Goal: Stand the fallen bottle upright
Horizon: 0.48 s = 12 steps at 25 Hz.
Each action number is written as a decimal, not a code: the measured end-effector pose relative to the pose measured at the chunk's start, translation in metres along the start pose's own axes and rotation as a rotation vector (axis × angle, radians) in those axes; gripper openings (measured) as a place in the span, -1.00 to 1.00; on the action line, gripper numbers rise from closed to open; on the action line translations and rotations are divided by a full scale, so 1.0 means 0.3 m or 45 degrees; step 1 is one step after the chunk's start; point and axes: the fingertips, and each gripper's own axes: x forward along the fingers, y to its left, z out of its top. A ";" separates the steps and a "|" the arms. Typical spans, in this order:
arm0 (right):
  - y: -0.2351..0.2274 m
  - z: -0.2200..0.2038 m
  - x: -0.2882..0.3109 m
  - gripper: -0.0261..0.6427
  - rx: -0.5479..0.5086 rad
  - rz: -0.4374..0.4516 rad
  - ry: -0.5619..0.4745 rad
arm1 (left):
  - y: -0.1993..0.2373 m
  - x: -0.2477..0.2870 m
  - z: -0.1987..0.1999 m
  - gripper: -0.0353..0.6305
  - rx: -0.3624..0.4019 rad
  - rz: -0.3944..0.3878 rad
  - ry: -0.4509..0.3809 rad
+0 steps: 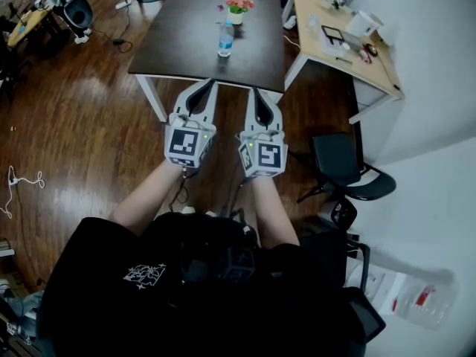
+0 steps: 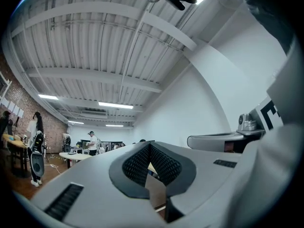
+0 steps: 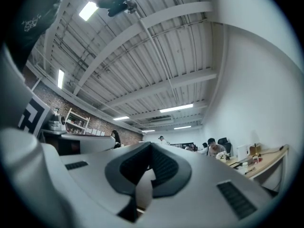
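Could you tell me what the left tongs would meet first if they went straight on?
Probably the near edge of the table, just ahead of the left tongs; the bottle stands farther back. Height is unclear.

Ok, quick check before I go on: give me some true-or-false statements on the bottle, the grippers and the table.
1. The bottle lies on its side on the dark table. False: it appears to stand upright.
2. The right gripper is shut and empty. True.
3. The left gripper holds the bottle. False: it is shut on nothing, short of the table.
4. A flower pot stands beyond the bottle. True.
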 end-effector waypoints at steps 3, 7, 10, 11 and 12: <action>0.029 0.017 -0.012 -0.85 0.002 -0.003 -0.003 | -0.002 -0.023 0.021 -0.91 0.009 -0.014 -0.006; 0.077 0.028 -0.026 -0.85 -0.006 0.000 -0.001 | 0.002 -0.055 0.034 -0.91 0.001 -0.026 -0.015; 0.097 0.029 -0.032 -0.85 -0.015 -0.007 0.006 | 0.005 -0.073 0.038 -0.91 -0.003 -0.031 -0.014; 0.101 0.029 -0.034 -0.85 -0.017 -0.012 0.007 | 0.009 -0.077 0.039 -0.91 -0.007 -0.030 -0.014; 0.107 0.032 -0.037 -0.85 -0.019 -0.013 0.003 | 0.014 -0.082 0.040 -0.91 -0.011 -0.029 -0.012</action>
